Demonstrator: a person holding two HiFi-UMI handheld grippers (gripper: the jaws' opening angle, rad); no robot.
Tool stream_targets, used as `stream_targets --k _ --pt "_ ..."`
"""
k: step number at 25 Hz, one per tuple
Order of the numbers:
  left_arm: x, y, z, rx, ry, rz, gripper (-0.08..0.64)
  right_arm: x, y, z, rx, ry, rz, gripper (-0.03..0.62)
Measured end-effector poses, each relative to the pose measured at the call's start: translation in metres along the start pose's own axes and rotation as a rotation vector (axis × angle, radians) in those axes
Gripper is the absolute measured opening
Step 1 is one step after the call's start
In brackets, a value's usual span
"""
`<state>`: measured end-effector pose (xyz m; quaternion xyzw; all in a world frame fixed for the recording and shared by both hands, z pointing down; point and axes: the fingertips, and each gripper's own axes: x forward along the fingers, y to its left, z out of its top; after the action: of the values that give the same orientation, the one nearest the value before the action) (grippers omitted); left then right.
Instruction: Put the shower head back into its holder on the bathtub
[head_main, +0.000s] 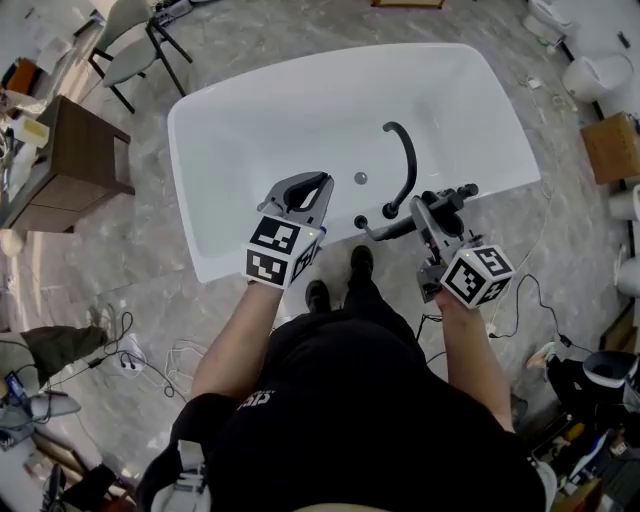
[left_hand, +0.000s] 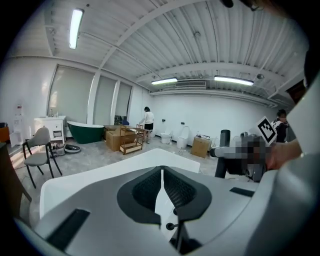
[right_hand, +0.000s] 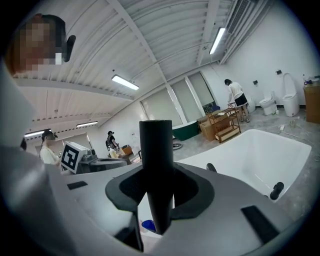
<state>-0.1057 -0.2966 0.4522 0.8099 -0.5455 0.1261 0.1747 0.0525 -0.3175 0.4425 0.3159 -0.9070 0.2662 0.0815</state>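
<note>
The white bathtub lies straight ahead, with a black curved spout rising from its near rim. My right gripper is over that rim, right of the spout, and is shut on the black shower head, which reaches left along the rim. In the right gripper view its round black handle stands upright between the pads, and my right gripper clamps it. Black fittings sit on the tub's edge; I cannot tell which is the holder. My left gripper hovers over the near rim, shut and empty.
A wooden cabinet and a chair stand left of the tub. A cardboard box and white fixtures are at the right. Cables lie on the floor by my feet. People stand far off.
</note>
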Motion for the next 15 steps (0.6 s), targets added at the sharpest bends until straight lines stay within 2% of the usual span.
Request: stream_targets --k 15 --pt "0.065 0.020 -0.040 -0.086 0.117 0.004 0.029 0.058 -0.072 -0.070 0.035 0.233 0.008 0.126"
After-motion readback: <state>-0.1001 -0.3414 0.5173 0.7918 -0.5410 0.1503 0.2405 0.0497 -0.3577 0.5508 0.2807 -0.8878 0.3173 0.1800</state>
